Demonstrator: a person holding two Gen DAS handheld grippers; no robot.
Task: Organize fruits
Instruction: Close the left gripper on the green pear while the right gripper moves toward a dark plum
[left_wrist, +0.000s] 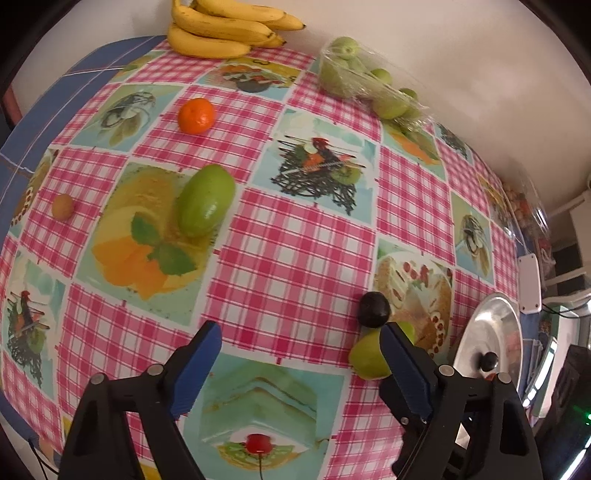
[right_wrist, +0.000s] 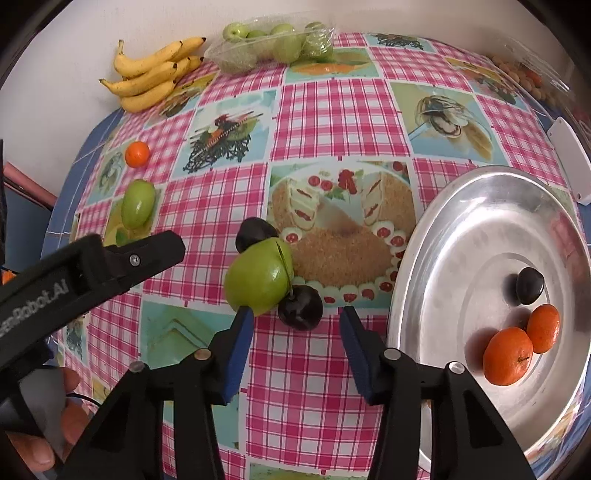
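Note:
My right gripper (right_wrist: 297, 321) is open just in front of a dark plum (right_wrist: 300, 307); a green apple (right_wrist: 258, 275) touches its left finger and a second dark plum (right_wrist: 255, 233) lies behind the apple. The steel plate (right_wrist: 461, 221) at the right holds two oranges (right_wrist: 508, 356) and a dark plum (right_wrist: 530, 285). My left gripper (left_wrist: 299, 341) is open and empty above the cloth; the green apple (left_wrist: 367, 356) and a dark plum (left_wrist: 373, 309) lie by its right finger. An oval green fruit (left_wrist: 206, 205), an orange (left_wrist: 196, 115) and a small brown fruit (left_wrist: 62, 207) lie further off.
Bananas (left_wrist: 221, 29) and a clear bag of green fruits (left_wrist: 362, 81) lie along the wall at the back. A clear box of small fruits (right_wrist: 524, 77) and a white device (right_wrist: 570, 162) sit at the far right table edge.

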